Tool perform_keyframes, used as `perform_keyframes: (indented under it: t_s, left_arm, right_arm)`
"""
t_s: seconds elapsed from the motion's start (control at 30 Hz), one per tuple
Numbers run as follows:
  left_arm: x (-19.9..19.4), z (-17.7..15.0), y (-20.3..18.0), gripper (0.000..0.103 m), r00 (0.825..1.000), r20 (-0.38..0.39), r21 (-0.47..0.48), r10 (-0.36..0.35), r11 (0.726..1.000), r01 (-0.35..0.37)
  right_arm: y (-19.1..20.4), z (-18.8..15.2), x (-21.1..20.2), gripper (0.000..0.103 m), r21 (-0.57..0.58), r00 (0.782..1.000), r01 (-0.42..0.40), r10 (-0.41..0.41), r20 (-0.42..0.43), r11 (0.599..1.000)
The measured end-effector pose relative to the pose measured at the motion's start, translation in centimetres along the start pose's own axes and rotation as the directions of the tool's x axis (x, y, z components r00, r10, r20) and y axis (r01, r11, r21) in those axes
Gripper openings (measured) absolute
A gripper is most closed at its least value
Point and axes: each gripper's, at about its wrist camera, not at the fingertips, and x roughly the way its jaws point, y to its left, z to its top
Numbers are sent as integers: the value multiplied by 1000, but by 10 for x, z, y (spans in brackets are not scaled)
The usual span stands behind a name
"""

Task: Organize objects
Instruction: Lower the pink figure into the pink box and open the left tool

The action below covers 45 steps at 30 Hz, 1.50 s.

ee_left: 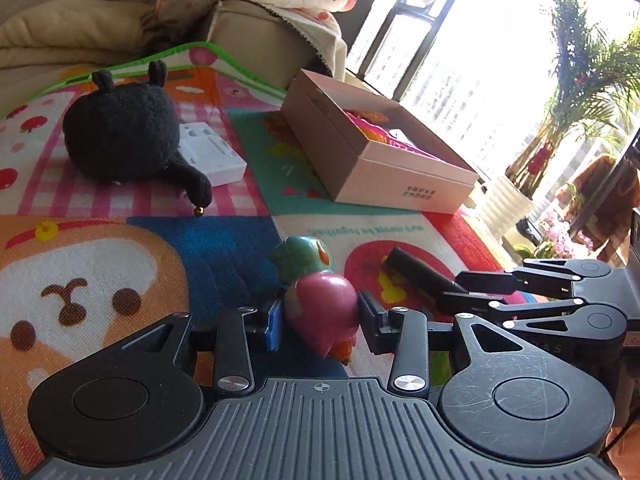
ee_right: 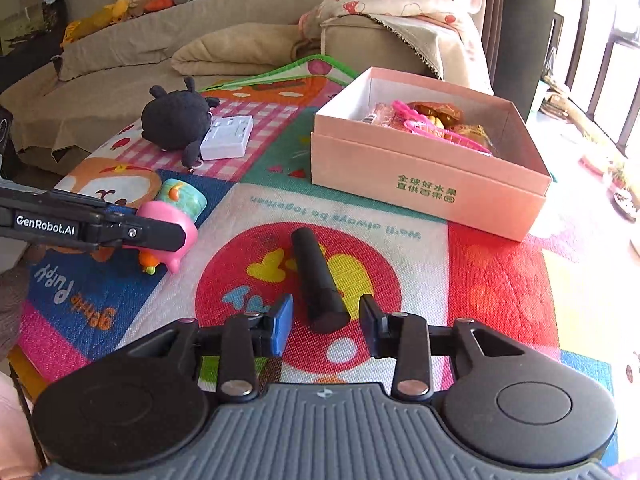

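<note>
The left gripper (ee_left: 320, 322) is clamped on a pink and green toy figure (ee_left: 320, 304), held at lower centre of the left wrist view with its green head pointing up-frame. The right gripper (ee_right: 326, 320) stands with its jaws apart; a black cylinder (ee_right: 318, 276) lies on the play mat (ee_right: 480, 280) with its near end between the fingers, and neither pad presses on it. In the right wrist view the clamped toy figure (ee_right: 176, 216) appears at centre left. A pink open box (ee_right: 432, 184) sits on the mat at upper right and holds pink and orange items. At upper left of centre, a black plush toy (ee_right: 176, 120) lies touching a white flat device (ee_right: 228, 136). A beige sofa (ee_right: 132, 60) fills the background.
</note>
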Motion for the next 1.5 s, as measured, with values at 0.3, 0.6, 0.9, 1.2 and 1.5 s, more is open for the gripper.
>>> perform_keyframes:
  t_s: [0.3,0.6,0.9,1.2,1.5]
  left_arm:
    - [-7,3,-13,43,1000,-29,37,9,999,-8]
    - [-10,60,-51,42,994,28,96,-109,990,105]
    - [69,160,-72,44,979,138,72,-150,987,142]
    - [73,131,-35,44,981,184,-14,-66,997,69]
    - [9,58,8,44,989,128,-40,-69,996,74]
  right_arm:
    - [10,15,18,18,-60,999,-50,50,0,997]
    - [-17,9,-48,18,34,991,-35,30,134,999]
    - [-31,11,-59,18,96,983,-11,-6,182,995]
    - [-47,12,-50,18,154,988,9,-33,152,988]
    - [-75,80,-51,18,240,973,-36,-21,230,970]
